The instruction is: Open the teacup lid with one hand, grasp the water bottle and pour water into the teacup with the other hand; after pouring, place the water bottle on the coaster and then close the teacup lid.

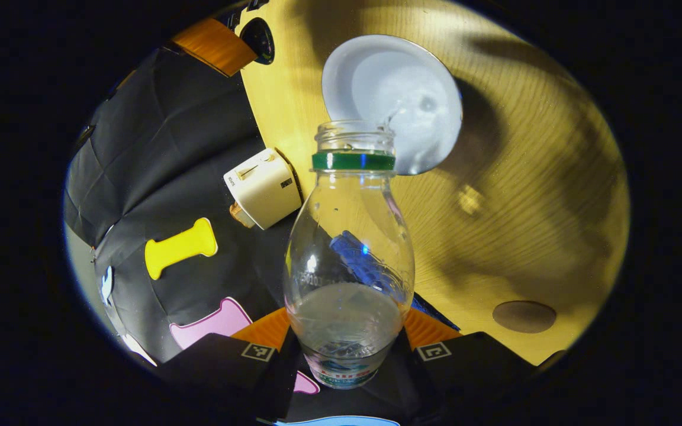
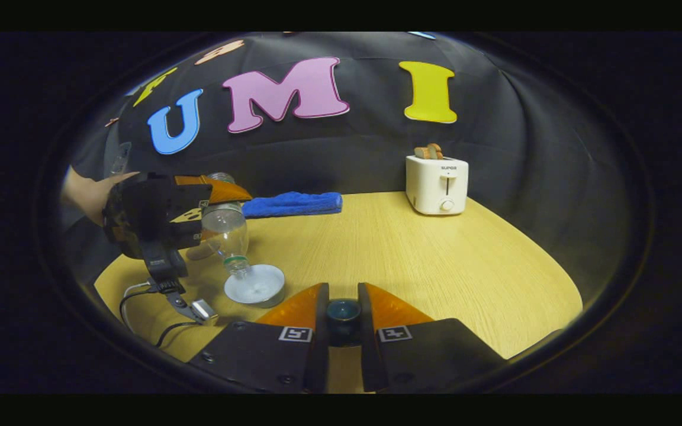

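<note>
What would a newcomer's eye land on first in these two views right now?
The tipped water bottle, clamped in the left gripper, pouring a thin stream into the open white teacup on the wooden table. Next, the teacup lid pinched in the right gripper, then the white toaster at the table's back.

- Left gripper view: looks steeply down along its own fingers from close above the table [image 1: 554,195]; the water bottle [image 1: 350,260] stands centre, the teacup [image 1: 391,100] at 12 o'clock, the toaster [image 1: 263,188] at 10 o'clock.
- Right gripper view: low, nearly level over the table [image 2: 436,266], facing the booth wall; the toaster [image 2: 437,184] lies at 1 o'clock.
- Shared: the teacup [image 2: 256,285] and water bottle [image 2: 225,228] at 9 o'clock, near, plus toaster and tabletop.
</note>
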`<state>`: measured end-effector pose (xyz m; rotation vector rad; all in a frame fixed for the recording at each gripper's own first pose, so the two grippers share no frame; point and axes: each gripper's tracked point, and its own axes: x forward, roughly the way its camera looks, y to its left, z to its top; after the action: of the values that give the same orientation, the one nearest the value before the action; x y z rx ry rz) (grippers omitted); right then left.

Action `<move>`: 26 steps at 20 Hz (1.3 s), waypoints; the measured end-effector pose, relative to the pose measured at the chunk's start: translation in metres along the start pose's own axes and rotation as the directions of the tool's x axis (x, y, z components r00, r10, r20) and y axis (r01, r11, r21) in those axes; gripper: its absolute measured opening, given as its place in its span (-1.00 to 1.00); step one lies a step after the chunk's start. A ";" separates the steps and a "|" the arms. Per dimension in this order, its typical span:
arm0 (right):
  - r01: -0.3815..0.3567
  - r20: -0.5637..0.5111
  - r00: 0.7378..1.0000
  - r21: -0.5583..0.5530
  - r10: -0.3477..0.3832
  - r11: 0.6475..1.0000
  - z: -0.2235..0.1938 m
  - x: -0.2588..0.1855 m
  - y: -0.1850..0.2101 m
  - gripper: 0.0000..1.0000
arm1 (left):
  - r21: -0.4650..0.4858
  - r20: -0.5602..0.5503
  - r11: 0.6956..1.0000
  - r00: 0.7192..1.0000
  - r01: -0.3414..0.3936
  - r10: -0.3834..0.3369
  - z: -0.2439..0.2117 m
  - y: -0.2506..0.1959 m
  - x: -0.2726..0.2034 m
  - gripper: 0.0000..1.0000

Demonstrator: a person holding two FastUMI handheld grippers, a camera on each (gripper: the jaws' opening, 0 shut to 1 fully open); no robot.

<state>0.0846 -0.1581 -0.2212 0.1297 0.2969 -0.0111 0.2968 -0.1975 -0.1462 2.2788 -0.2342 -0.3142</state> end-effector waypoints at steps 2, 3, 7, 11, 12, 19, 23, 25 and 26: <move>0.001 -0.002 1.000 0.005 -0.001 1.000 -0.001 0.000 0.001 -0.49 | 0.001 0.001 1.000 1.000 0.001 -0.001 -0.002 -0.002 0.000 0.43; 0.003 0.000 1.000 0.007 -0.003 1.000 0.000 0.000 0.001 -0.49 | -0.004 -0.002 1.000 1.000 0.008 -0.008 -0.002 -0.004 0.000 0.43; -0.001 -0.003 1.000 0.009 0.001 1.000 0.000 0.002 0.006 -0.49 | -0.010 -0.004 1.000 1.000 0.006 -0.006 -0.003 -0.003 0.000 0.43; -0.005 -0.003 1.000 0.005 0.005 1.000 0.005 0.003 0.011 -0.49 | -0.030 -0.007 0.999 1.000 0.009 -0.009 -0.007 -0.003 -0.003 0.43; -0.005 -0.003 1.000 0.004 0.005 1.000 0.007 0.003 0.011 -0.49 | -0.049 -0.008 0.999 1.000 0.011 -0.012 -0.010 -0.002 -0.004 0.43; -0.003 0.002 1.000 -0.019 0.003 1.000 0.027 0.000 0.016 -0.49 | -0.339 -0.071 0.940 0.996 0.029 -0.057 -0.045 -0.015 -0.034 0.42; -0.014 -0.004 1.000 -0.020 0.014 1.000 0.039 -0.002 0.022 -0.49 | -0.532 -0.113 0.847 0.991 0.002 -0.073 -0.060 -0.018 -0.046 0.42; -0.020 -0.006 1.000 -0.025 0.020 0.999 0.045 -0.003 0.024 -0.49 | -0.643 -0.119 0.766 0.987 0.003 -0.105 -0.065 -0.024 -0.049 0.43; -0.024 -0.004 1.000 -0.022 0.024 0.999 0.049 -0.003 0.026 -0.49 | -0.693 -0.130 0.721 0.985 -0.011 -0.111 -0.070 -0.024 -0.050 0.42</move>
<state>0.0968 -0.1382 -0.1709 0.1113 0.2986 0.0165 0.2721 -0.1189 -0.1119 1.5435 0.0397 -0.1925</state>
